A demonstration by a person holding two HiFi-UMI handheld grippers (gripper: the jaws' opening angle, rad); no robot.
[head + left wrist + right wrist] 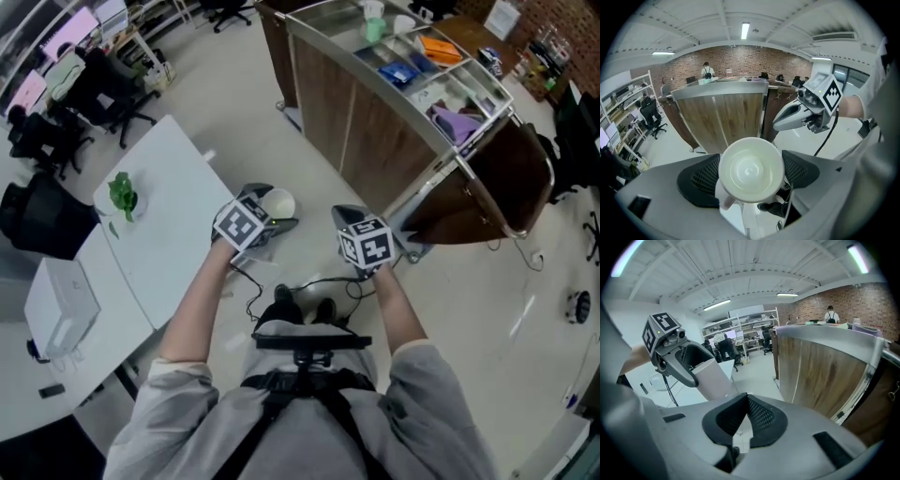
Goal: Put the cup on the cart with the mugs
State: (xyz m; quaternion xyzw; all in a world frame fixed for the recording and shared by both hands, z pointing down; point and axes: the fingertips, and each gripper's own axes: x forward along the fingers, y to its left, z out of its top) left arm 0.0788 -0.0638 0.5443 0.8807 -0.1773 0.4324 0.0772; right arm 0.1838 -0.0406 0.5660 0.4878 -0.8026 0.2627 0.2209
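Between white table [169,216] and wood-panelled cart [370,127], open floor [239,103] runs ahead. Over that floor the left gripper [269,217] clamps the white cup [750,169], short of the cart's near edge; the right gripper [746,420] is pinched closed, empty.

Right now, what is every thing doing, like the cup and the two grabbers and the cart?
Cup: empty, not set down yet.
Left gripper: shut on the cup.
Right gripper: jaws together, holding nothing.
Cart: standing ahead, its top already loaded.
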